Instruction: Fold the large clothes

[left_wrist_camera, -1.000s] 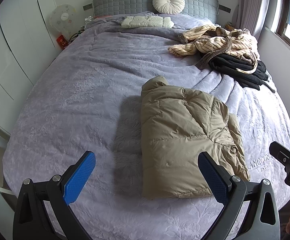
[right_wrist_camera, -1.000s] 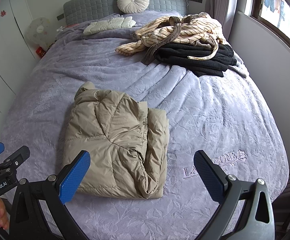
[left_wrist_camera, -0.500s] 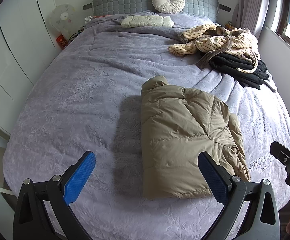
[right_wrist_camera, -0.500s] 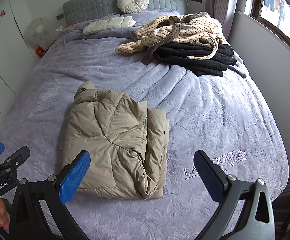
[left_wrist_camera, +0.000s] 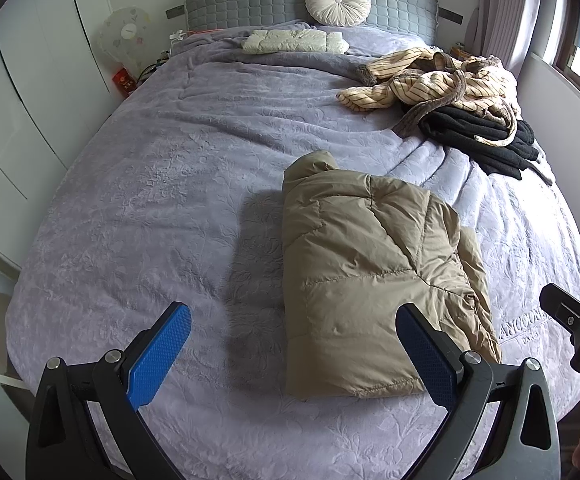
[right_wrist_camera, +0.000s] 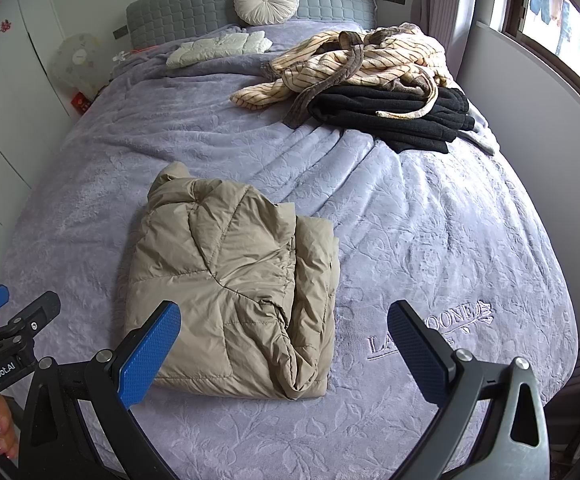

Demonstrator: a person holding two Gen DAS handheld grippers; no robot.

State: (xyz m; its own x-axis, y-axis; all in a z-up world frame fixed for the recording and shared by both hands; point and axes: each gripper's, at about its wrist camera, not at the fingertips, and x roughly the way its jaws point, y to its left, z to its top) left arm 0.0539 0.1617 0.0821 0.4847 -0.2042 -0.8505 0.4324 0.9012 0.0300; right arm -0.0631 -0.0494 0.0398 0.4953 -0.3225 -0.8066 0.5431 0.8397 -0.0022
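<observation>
A tan puffer jacket (left_wrist_camera: 365,272) (right_wrist_camera: 230,280) lies folded into a thick rectangle on the lilac bedspread (left_wrist_camera: 150,200) (right_wrist_camera: 429,220), collar end toward the headboard. My left gripper (left_wrist_camera: 293,344) is open above the foot of the bed, its right finger over the jacket's near corner and holding nothing. My right gripper (right_wrist_camera: 284,340) is open too, its left finger over the jacket's near edge. Neither one touches the cloth. Each gripper shows at the edge of the other's view.
A striped cream robe (left_wrist_camera: 433,80) (right_wrist_camera: 353,68) lies heaped on a black garment (left_wrist_camera: 481,136) (right_wrist_camera: 393,116) at the far right. A folded white piece (left_wrist_camera: 293,42) and a round cushion (left_wrist_camera: 337,2) lie by the grey headboard. Wardrobes stand left, a window right.
</observation>
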